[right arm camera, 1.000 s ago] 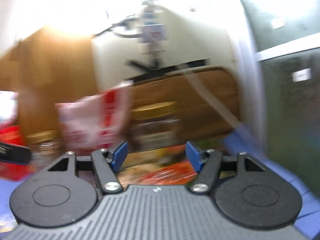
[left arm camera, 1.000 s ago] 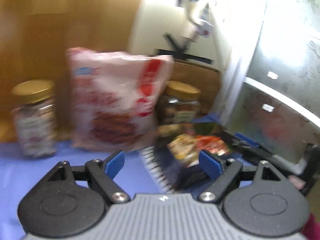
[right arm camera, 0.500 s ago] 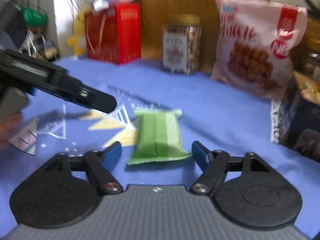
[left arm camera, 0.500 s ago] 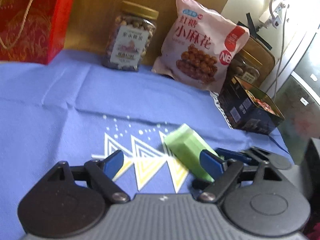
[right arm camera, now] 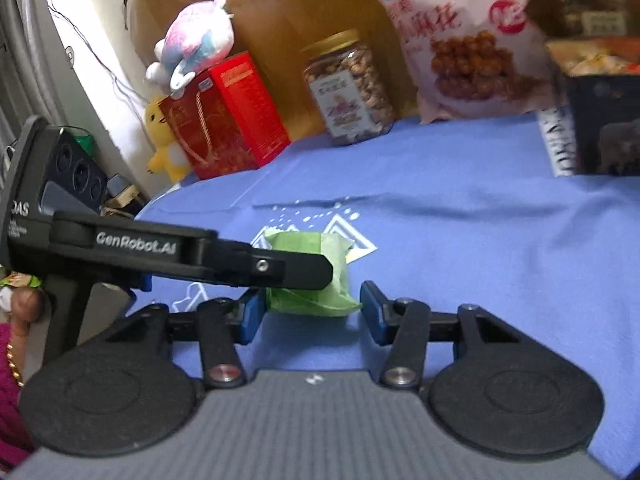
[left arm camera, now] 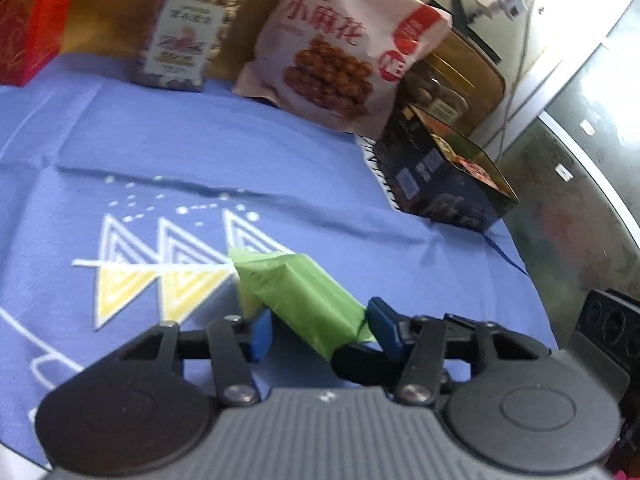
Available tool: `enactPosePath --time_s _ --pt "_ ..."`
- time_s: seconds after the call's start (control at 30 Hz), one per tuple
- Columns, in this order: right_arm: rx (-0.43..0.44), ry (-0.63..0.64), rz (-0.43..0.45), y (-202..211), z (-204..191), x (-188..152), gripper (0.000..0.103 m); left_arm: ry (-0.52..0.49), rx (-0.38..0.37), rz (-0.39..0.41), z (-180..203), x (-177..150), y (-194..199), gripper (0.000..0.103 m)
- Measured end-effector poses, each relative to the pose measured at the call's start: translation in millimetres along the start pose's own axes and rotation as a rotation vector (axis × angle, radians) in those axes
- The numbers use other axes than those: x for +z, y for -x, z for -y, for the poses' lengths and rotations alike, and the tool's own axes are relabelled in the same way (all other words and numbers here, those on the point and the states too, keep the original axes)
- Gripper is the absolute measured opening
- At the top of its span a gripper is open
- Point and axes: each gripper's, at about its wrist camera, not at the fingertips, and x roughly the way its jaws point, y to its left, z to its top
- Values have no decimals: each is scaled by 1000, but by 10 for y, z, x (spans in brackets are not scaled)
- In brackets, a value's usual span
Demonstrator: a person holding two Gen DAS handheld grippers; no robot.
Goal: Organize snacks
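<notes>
I count one green snack packet [left arm camera: 304, 300] on my blue cloth [left arm camera: 280, 152], one pink snack bag [left arm camera: 344, 48], two gold-lidded jars [right arm camera: 348, 88] [right arm camera: 592, 4], one dark box of snacks [left arm camera: 444, 184], one red gift box [right arm camera: 224, 116], two plush toys [right arm camera: 196, 44] [right arm camera: 164, 140], and my two grippers [left arm camera: 318, 330] [right arm camera: 312, 314].

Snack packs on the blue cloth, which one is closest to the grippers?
The green pack, lying flat between the open fingers of both grippers. The pink bag and nut jar stand far back by the wood panel.
</notes>
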Motion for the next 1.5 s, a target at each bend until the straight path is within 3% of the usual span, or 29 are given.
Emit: enactPosePath --time_s 0.23,0.47,0.57,0.67,0.77,0.83,1.07,1.23,1.5 --pt "-94 38 196 402 126 144 54 -139 -50 32 624 392 -91 44" --pt "-297 76 434 749 602 555 54 -362 -90 100 1537 1048 -633 46" --pt "-400 90 470 683 901 739 54 -414 -67 110 1758 1256 -1030 50" --pt "-498 91 483 496 1129 812 58 -395 -22 78 1807 1369 -1433 53" --pt "-621 146 444 324 1240 743 63 -414 46 64 1788 1317 -1682 53" --pt "-631 185 440 351 1243 718 69 -434 52 70 1793 1244 -1746 53" --pt "-609 225 484 429 1119 629 76 -434 101 145 1808 1161 -1381 56" --pt "-569 252 506 488 946 535 80 -467 231 260 1814 956 -809 72" --pt "-551 29 430 791 772 332 80 -467 368 272 1680 399 -280 83"
